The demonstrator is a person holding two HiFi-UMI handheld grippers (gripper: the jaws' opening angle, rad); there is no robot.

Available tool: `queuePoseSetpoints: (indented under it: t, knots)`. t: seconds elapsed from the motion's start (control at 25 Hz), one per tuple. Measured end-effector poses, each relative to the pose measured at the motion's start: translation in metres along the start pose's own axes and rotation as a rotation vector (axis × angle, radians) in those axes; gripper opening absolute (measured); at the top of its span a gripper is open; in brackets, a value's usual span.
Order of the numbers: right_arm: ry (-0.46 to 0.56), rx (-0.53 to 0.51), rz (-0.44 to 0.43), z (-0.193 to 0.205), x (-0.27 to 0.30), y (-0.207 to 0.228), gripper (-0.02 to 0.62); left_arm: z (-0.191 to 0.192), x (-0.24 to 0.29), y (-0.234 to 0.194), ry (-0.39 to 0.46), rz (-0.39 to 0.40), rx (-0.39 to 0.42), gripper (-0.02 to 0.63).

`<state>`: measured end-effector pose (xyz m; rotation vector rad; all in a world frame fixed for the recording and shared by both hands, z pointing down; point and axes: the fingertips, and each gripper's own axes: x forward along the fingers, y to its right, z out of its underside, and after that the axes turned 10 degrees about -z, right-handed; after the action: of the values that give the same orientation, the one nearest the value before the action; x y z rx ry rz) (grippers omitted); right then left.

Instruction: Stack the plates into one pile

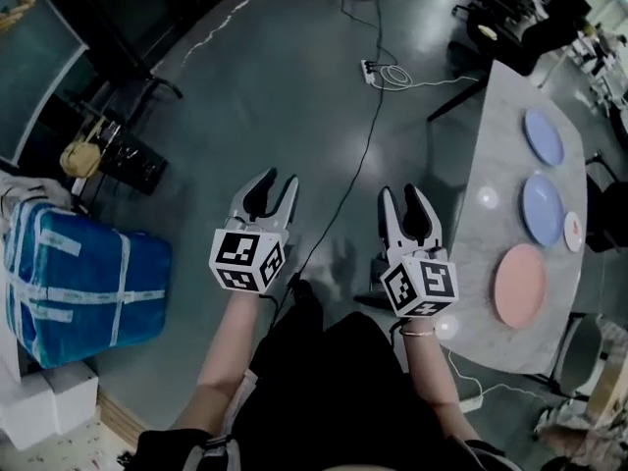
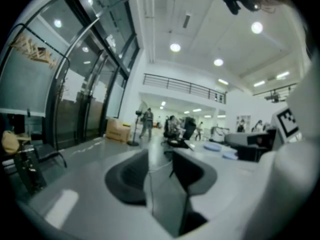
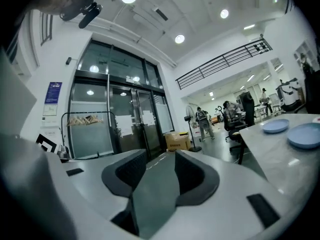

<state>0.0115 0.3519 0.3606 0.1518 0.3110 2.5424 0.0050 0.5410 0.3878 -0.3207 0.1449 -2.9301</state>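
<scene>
At 3 o'clock, table (image 1: 488,238): pale marble-look top along the right edge of the head view; it carries all the crockery, while the person stands off its near side.
Plates: four, laid out singly in a row and none overlapping, so no pile is begun. Far blue plate (image 1: 544,136) sits toward 2 o'clock, near blue plate (image 1: 543,209) at 3, and pink plate (image 1: 520,285) toward 4.
Saucer: a small white saucer (image 1: 573,232) lies just beside the near blue plate on its outer side. Whether they touch I cannot tell.
Left gripper (image 1: 282,177): held over bare floor just left of centre, pointing to 12 o'clock. Its fingers are spread with nothing between them — only floor and hall show past the pads in the left gripper view.
Right gripper (image 1: 403,190): level with the other, just right of centre, with fingers likewise spread and empty. Both blue plates show at 3 o'clock in its own view, so it is nearer the work.
Why held so: both tools look parked at the ready, jaws wide enough for a plate rim. My judgement is that the task has not started.
Next move, likely: turn toward 3 o'clock and take one plate by its edge.
Floor cable (image 1: 355,160): runs from 12 o'clock toward the feet — a trip risk.
</scene>
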Motion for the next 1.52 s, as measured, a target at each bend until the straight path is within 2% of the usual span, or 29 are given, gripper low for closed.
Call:
queuePoseSetpoints:
  t: [0.28, 0.6, 0.88, 1.16, 1.4, 1.52]
  knots:
    - [0.008, -0.001, 0.223, -0.004, -0.026, 0.05, 0.164, 0.01, 0.054, 0.039, -0.053, 0.189, 0.015, 0.143]
    - [0.078, 0.036, 0.461, -0.01, -0.077, 0.117, 0.164, 0.021, 0.113, 0.125, -0.105, 0.408, 0.07, 0.143]
    - [0.18, 0.056, 0.714, -0.027, -0.152, 0.185, 0.164, 0.024, 0.156, 0.253, -0.129, 0.672, 0.156, 0.143]
    - [0.232, 0.067, 0.952, -0.036, -0.257, 0.248, 0.164, 0.036, 0.175, 0.395, -0.155, 0.877, 0.213, 0.143]
    - [0.269, 0.124, 1.309, -0.017, -0.373, 0.274, 0.164, 0.066, 0.171, 0.517, -0.257, 1.083, 0.271, 0.161]
    - [0.281, 0.187, 1.45, 0.003, -0.419, 0.28, 0.164, 0.086, 0.163, 0.57, -0.309, 1.187, 0.309, 0.161]
